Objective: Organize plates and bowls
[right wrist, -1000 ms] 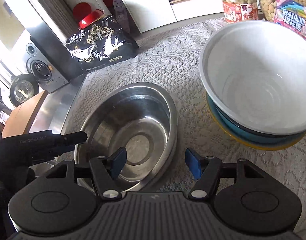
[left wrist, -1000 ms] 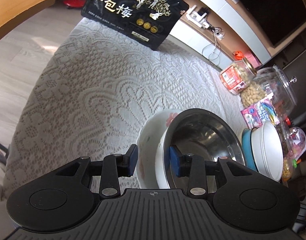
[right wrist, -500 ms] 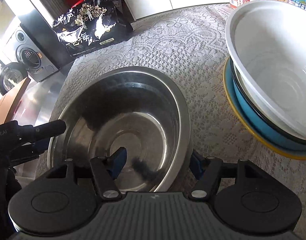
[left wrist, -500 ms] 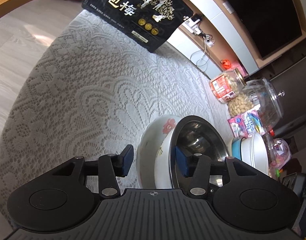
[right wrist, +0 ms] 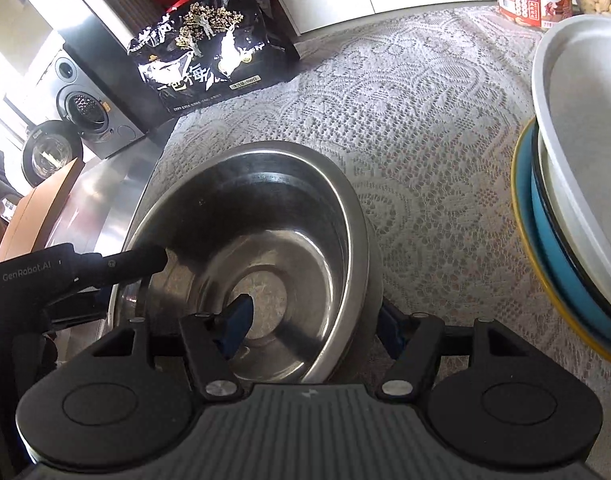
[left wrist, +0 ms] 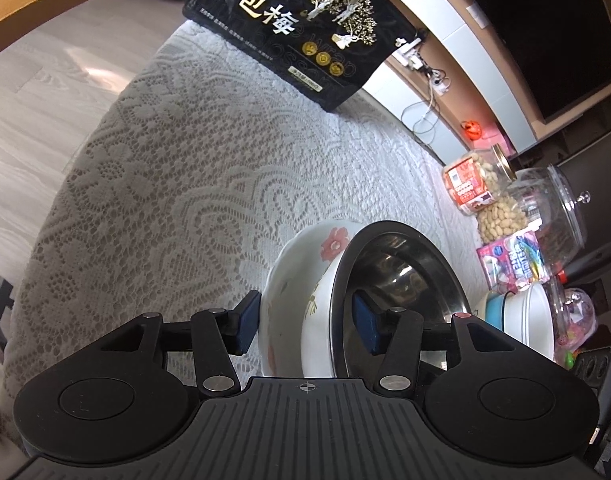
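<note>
A steel bowl (right wrist: pixel 265 240) sits nested in a white floral bowl (left wrist: pixel 305 272) on the lace cloth. My left gripper (left wrist: pixel 305 320) straddles the near rims of both bowls: one finger outside the floral bowl, the other inside the steel bowl (left wrist: pixel 401 276). Its jaws stand apart with gaps at the pads. My right gripper (right wrist: pixel 315 326) is open astride the steel bowl's near rim, one finger inside and one outside. A stack of a white bowl (right wrist: pixel 585 140), a blue bowl (right wrist: pixel 553 248) and a yellow plate stands at the right.
A black snack bag (left wrist: pixel 301 28) stands at the table's far end. Jars of nuts (left wrist: pixel 473 188) and candy packs (left wrist: pixel 513 256) line the right side. The table's left edge drops to wood floor (left wrist: pixel 33 92). My left gripper also shows in the right wrist view (right wrist: pixel 65 276).
My left gripper has opened wider around the nested bowls' rims. My right gripper has moved forward, and its fingers now straddle the steel bowl's rim.
</note>
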The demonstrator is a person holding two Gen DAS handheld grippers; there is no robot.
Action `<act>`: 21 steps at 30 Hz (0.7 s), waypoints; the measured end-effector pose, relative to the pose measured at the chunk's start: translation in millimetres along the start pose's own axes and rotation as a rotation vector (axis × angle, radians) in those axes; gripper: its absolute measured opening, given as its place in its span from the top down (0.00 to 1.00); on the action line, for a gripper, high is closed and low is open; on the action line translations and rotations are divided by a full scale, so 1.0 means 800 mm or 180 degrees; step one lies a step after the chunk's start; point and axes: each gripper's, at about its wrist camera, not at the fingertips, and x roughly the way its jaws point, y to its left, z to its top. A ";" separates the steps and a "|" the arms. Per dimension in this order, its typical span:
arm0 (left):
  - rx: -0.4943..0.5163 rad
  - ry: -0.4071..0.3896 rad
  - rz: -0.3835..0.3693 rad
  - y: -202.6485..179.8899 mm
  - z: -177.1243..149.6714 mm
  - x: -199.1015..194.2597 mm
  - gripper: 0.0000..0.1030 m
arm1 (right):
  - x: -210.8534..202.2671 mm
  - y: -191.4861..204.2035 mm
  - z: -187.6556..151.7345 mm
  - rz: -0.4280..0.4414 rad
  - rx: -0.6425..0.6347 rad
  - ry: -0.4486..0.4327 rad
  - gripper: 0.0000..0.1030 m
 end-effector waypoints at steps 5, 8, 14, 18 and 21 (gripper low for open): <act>0.0168 -0.0281 0.0289 -0.024 -0.002 -0.038 0.50 | -0.060 -0.001 -0.033 -0.0168 -0.0443 -0.0320 0.35; 0.0334 -0.0485 0.0285 -0.059 -0.004 -0.062 0.50 | -0.108 -0.006 -0.058 -0.0084 -0.0619 -0.0580 0.34; 0.0918 -0.0445 -0.0017 -0.180 -0.030 -0.052 0.50 | -0.215 -0.020 -0.093 -0.0630 -0.0958 -0.1585 0.26; 0.1287 -0.0287 -0.0194 -0.253 -0.050 -0.008 0.50 | -0.252 -0.092 -0.067 -0.0680 -0.0406 -0.1517 0.19; 0.1404 -0.0106 -0.0098 -0.283 -0.054 0.039 0.50 | -0.250 -0.145 -0.051 -0.0668 0.0017 -0.1354 0.19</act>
